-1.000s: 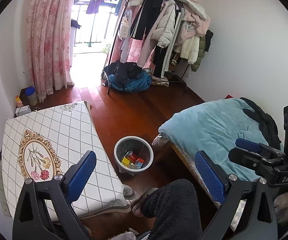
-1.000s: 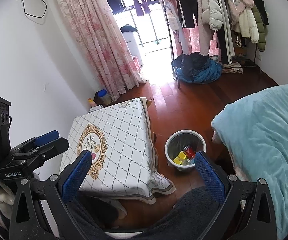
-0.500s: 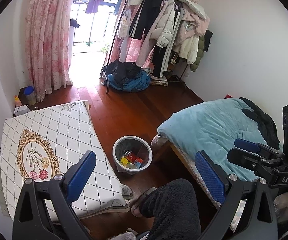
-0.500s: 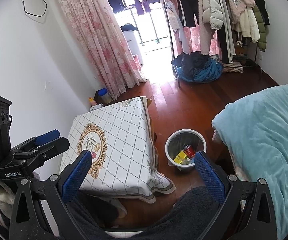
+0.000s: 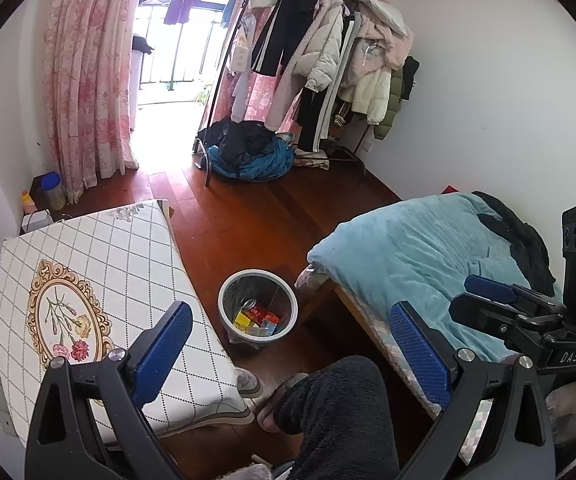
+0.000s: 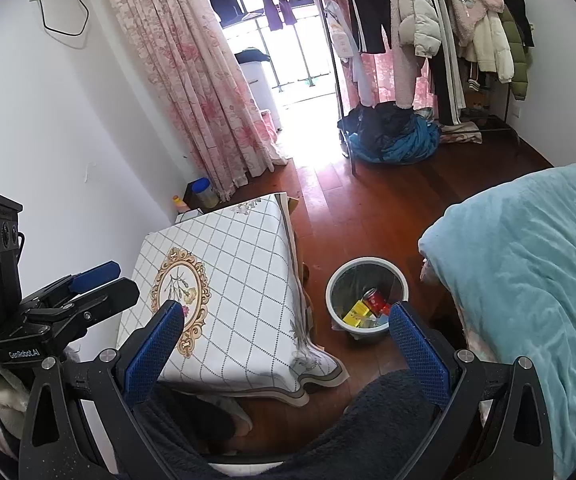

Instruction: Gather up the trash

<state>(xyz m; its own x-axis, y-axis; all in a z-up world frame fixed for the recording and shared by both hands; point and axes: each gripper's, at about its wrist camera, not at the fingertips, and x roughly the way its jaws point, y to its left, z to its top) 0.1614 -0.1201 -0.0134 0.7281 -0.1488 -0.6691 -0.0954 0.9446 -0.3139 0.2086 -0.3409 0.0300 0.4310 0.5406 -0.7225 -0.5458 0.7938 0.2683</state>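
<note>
Your left claw hangs with its blue-padded fingers spread wide and nothing between them, above the wood floor in a bedroom; your right claw is likewise parted and empty. Between the two, on the floor, stands the grey trash bin, set between the tabletop with its white diamond-grid cloth and the bed under a light blue blanket. Inside the bin lie the collected pieces of trash: a red can, yellow cartons and a blue scrap, their print too small to read. From the left wrist view, the other claw's body to the right bears the letters "DAS"; from the right wrist view, the claw body at left reads "GenRobot.AI". Your dark fleece-clad knee fills the lower middle, a slippered foot just below the cloth's corner. A loaded clothes rack stands at the far wall beside pink floral curtains, with a heap of blue and black clothing at its foot.
</note>
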